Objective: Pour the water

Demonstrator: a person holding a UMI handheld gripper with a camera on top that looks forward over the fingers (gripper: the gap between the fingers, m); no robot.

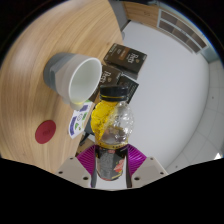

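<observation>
Fingers [111, 163] clamped on bottle [112, 120], beside cup [78, 78]

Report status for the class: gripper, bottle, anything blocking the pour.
Gripper shut on bottle, tipped toward white mug. Dark box beside mug, red lid on table; pour path looks clear.

A clear plastic bottle [112, 125] with a yellow label and a yellow cap is sitting clamped between the tool's [111, 165] pink-padded fingers, leaning forward toward a white ceramic mug [76, 78]. The mug is lying tilted just beyond the bottle's cap, its open mouth facing away from the bottle.
</observation>
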